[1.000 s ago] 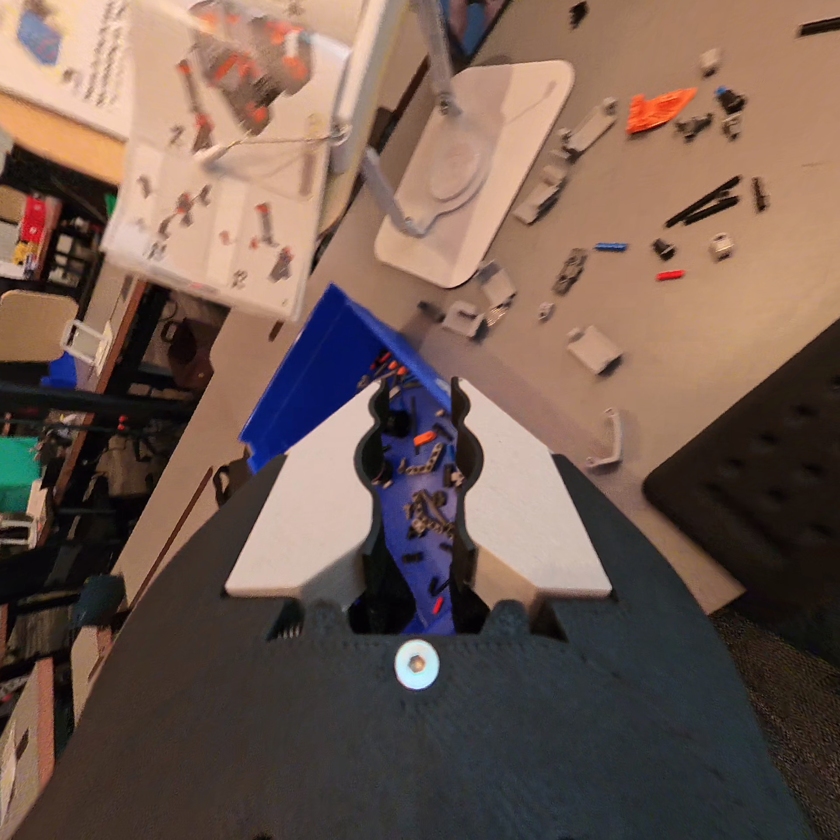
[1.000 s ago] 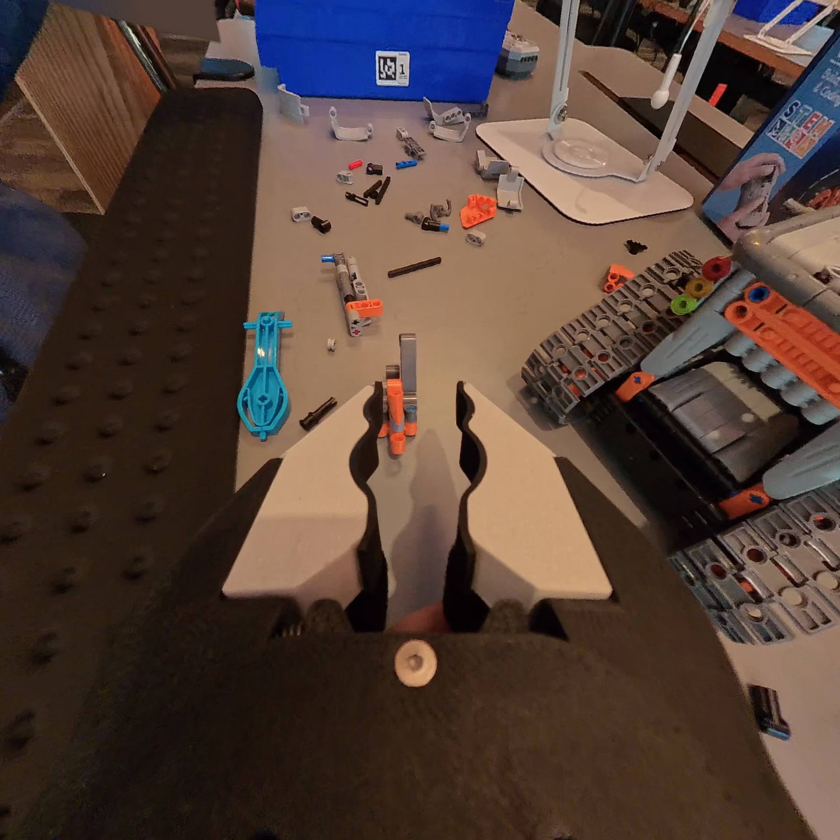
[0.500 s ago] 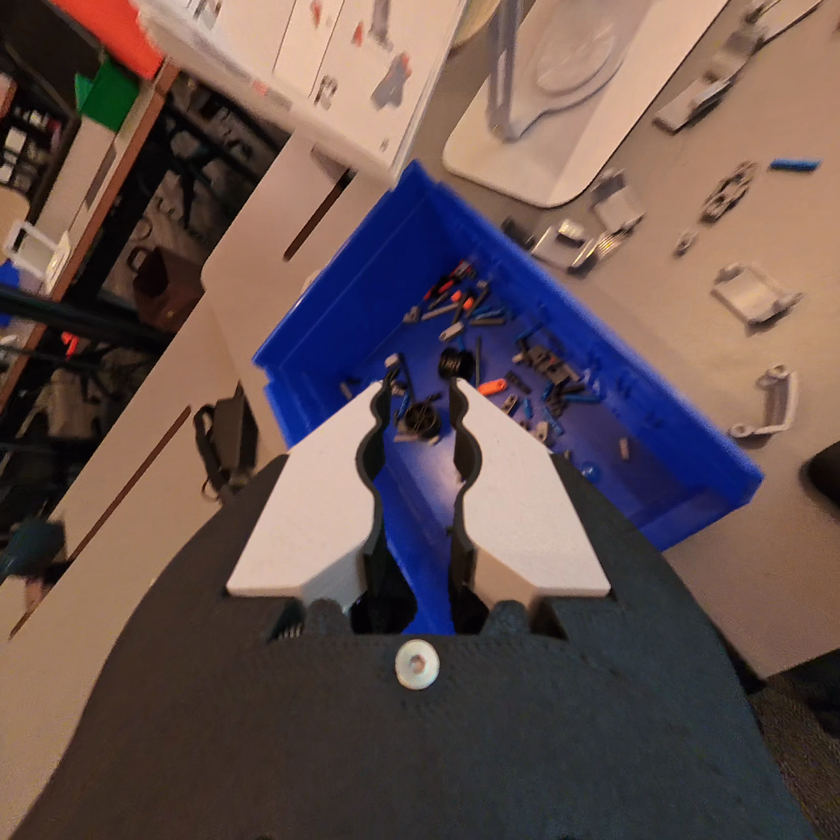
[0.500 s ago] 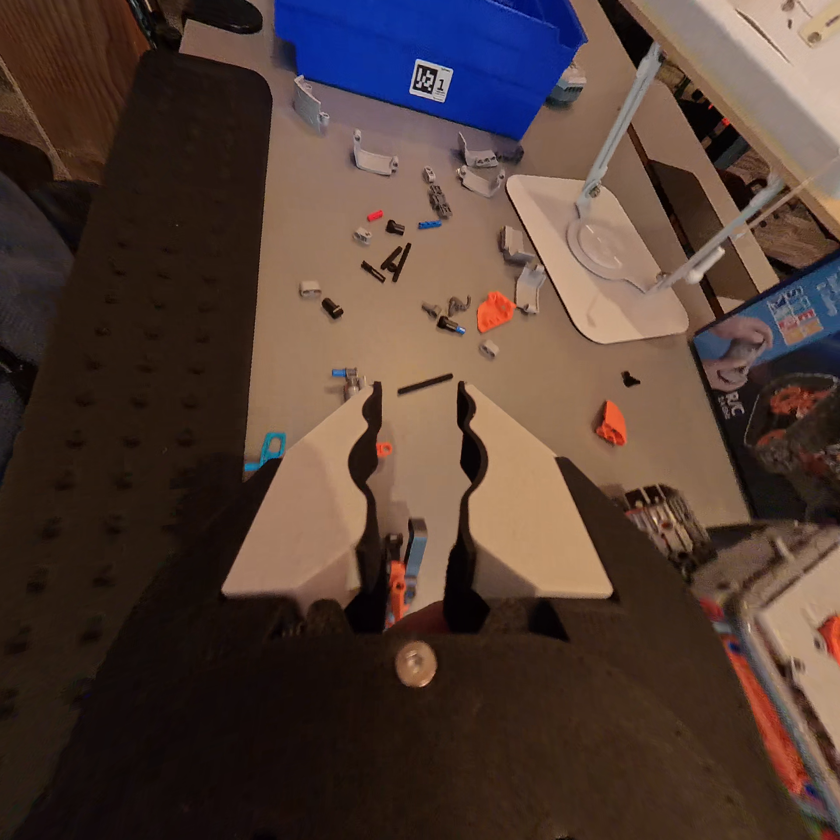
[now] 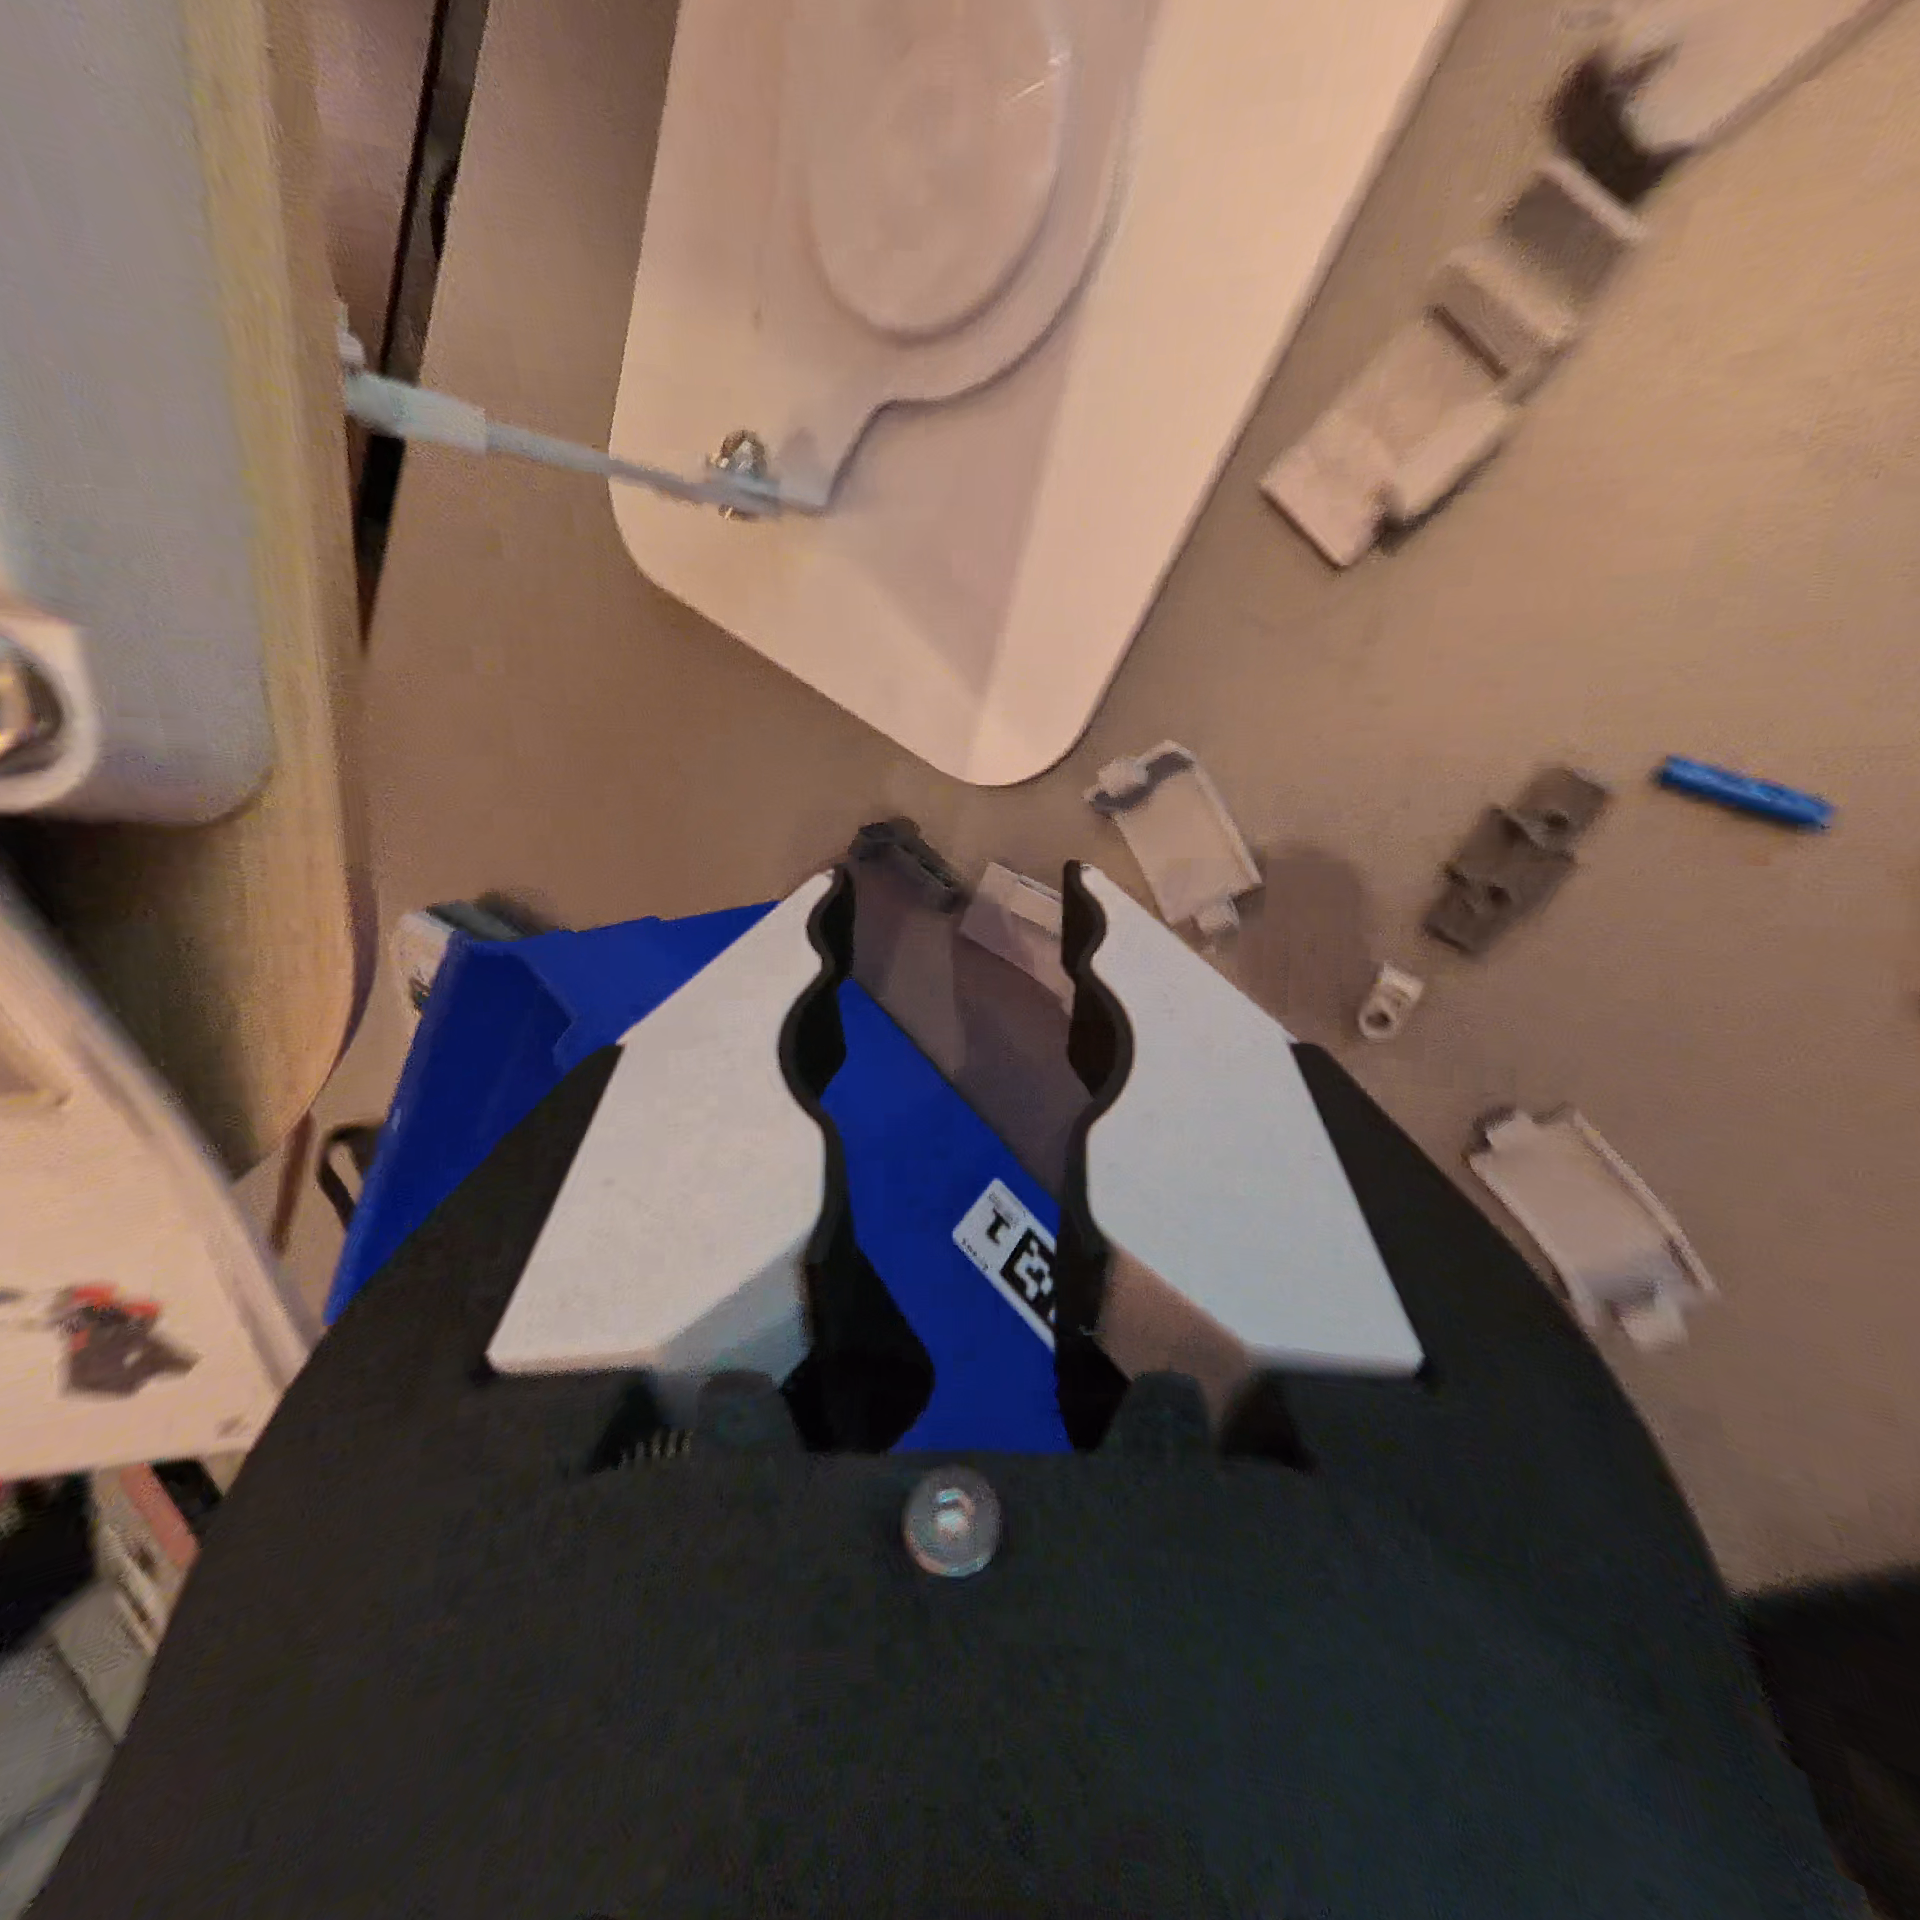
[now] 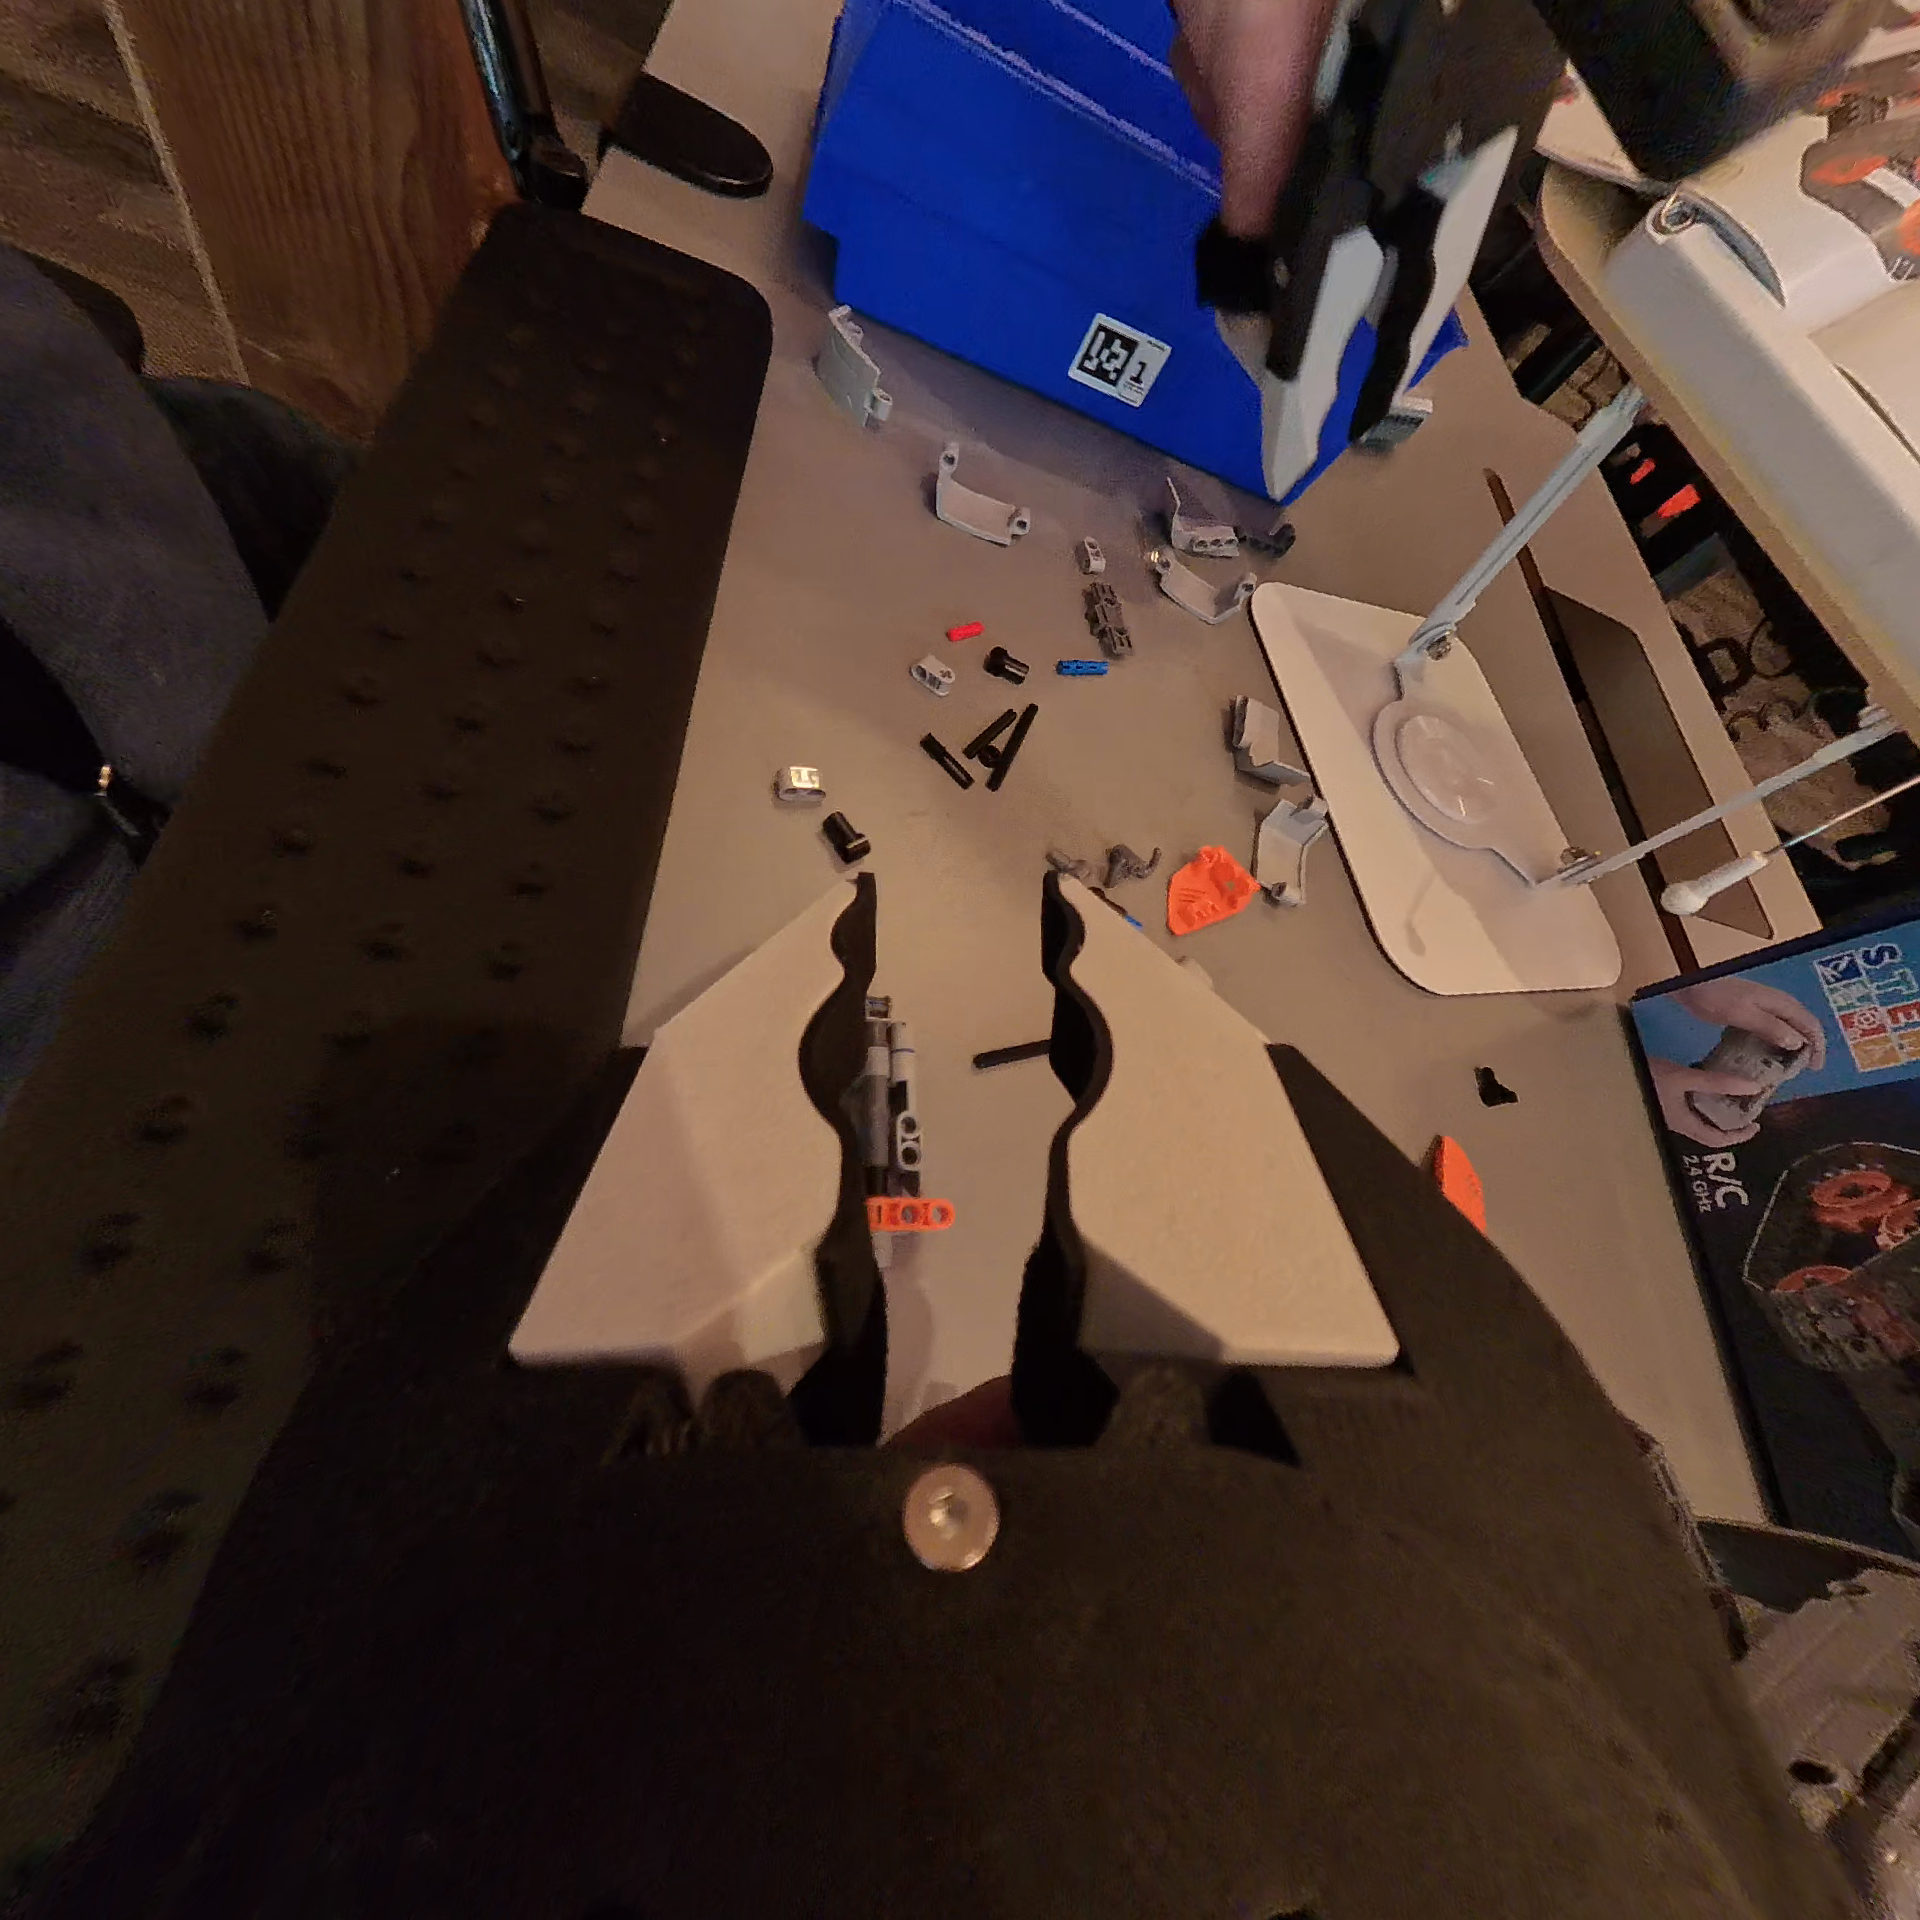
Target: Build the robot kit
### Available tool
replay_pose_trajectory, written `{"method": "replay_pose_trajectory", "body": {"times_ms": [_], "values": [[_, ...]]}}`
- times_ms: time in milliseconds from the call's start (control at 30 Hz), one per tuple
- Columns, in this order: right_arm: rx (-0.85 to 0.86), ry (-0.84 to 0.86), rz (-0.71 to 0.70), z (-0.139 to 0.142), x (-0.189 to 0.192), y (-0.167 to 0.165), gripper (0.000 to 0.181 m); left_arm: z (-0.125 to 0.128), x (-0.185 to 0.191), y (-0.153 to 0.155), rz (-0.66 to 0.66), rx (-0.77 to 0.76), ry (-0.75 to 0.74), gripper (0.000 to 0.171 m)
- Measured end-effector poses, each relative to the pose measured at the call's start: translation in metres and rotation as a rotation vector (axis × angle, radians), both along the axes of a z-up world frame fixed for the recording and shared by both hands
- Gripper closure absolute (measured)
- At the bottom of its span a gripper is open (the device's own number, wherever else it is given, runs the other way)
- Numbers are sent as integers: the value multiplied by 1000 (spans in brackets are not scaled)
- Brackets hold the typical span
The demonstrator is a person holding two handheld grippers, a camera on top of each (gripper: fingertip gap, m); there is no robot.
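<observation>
Hovering my left gripper [image 5: 951, 914], jaws apart and empty, over the blue bin [image 5: 914, 1143] at the bench's far edge. My right gripper [image 6: 956, 904] hangs open above a small grey-and-orange brick piece [image 6: 894, 1132] mid-bench; it looks light, rigid, best pinched across its shaft.

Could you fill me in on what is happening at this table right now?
A person holds two grippers over a grey table strewn with small building-toy parts. The left gripper, open and empty, hangs over the front edge of a blue bin. The right gripper, also open, hovers above a small grey and orange assembly lying on the table.
</observation>
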State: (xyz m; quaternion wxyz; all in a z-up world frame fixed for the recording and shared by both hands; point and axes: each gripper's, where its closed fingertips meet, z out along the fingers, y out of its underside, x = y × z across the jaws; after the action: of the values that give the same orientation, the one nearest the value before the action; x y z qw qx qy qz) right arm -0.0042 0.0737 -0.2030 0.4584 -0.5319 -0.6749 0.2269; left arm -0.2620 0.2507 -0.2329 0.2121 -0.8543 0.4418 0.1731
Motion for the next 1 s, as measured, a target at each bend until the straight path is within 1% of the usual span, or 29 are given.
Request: {"method": "replay_pose_trajectory", "body": {"times_ms": [33,67,100,167,200,267,300,333,367,400,433,500,567,600,667,733,800,833,867,933,1000], "values": [[0,8,9,1,2,-3,152,-7,-3,4,47,-21,-14,131],[1,19,18,2,5,-7,152,-13,-5,7,100,-40,-41,124],[1,31,27,3,8,-10,152,-16,-5,13,158,-32,-83,124],[2,62,47,7,15,-16,152,-21,-10,19,233,-26,-98,122],[1,82,58,9,18,-20,152,-23,-13,23,275,-10,-112,123],[4,111,81,12,24,-27,152,-27,-21,28,350,26,-133,133],[14,117,85,13,27,-29,152,-25,-29,31,367,69,-85,134],[21,127,88,15,31,-30,152,-24,-30,32,387,83,-84,138],[23,144,92,18,34,-32,152,-27,-23,30,399,66,-126,148],[21,166,99,21,36,-34,152,-29,-21,29,408,64,-130,150],[19,187,108,25,39,-37,152,-27,-24,32,420,91,-103,147],[26,217,123,31,44,-43,153,-27,-20,36,444,109,-133,144],[31,232,133,33,48,-48,153,-23,-29,39,470,161,-96,139],[36,234,137,33,50,-50,153,-26,-26,35,483,148,-122,137],[52,235,136,32,53,-53,153,-25,-30,29,484,198,-91,128],[55,238,139,32,55,-56,153,-31,-25,21,493,210,-144,130],[57,243,145,32,56,-58,153,-27,-32,26,536,289,-182,133],[57,246,147,33,56,-60,153,-34,-30,25,558,268,-234,132],[54,248,151,33,56,-61,153,-40,-30,25,575,254,-257,129],[50,252,157,33,56,-62,153,-45,-39,29,603,291,-235,131],[49,257,160,33,56,-64,153,-47,-44,32,633,311,-252,132]]}}
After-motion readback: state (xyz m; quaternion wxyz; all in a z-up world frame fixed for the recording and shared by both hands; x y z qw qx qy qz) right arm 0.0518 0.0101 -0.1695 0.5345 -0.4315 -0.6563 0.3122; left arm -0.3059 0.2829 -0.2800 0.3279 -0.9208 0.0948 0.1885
